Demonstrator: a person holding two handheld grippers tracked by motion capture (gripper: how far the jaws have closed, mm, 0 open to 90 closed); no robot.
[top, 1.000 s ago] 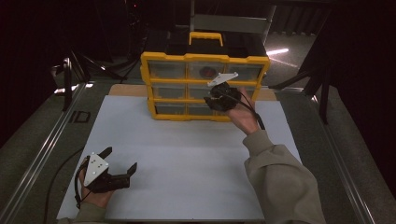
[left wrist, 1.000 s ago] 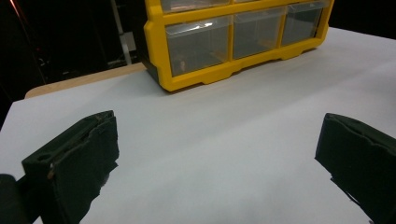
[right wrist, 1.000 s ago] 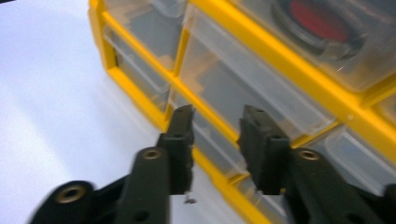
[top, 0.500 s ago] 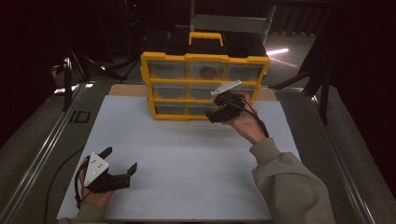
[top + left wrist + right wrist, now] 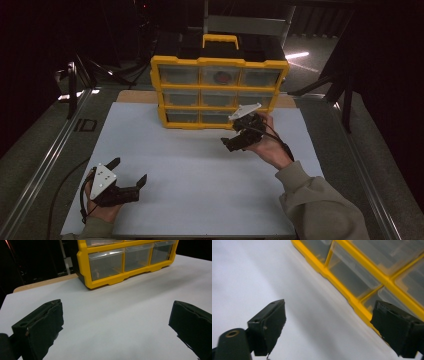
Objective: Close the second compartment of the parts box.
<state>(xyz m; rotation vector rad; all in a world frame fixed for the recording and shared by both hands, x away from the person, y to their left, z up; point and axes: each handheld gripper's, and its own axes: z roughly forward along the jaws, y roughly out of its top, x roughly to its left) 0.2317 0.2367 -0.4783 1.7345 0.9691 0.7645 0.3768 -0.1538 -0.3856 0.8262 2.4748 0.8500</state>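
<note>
The yellow drawer cabinet (image 5: 219, 92) stands upright at the far middle of the white desk (image 5: 200, 170), its back edge near the desk's far rim, with a yellow carry handle (image 5: 220, 41) on top. We count three rows of three clear drawers; the top middle one holds something reddish, too blurred to name. We judge the frame to be stiff moulded plastic, light enough to shift if pushed, and the drawers to be thin, smooth and somewhat slippery on their flat fronts. We would take hold at a drawer's front lip or pull, not across its face, and pull straight out so the cabinet does not slide or tip toward us.

Our right claw (image 5: 239, 136) hangs just in front of the bottom row, near the lower right drawers (image 5: 354, 277), close to the frame but apart from it. Its jaws stand wide apart with nothing between them, and the yellow bottom rail runs diagonally behind them in the right gripper view.

Our left claw (image 5: 131, 179) rests low at the near left of the desk, well apart from the cabinet. Its jaws are spread too and hold nothing; beyond them the left gripper view shows bare white surface and the cabinet's lower left drawer (image 5: 107, 263).
</note>
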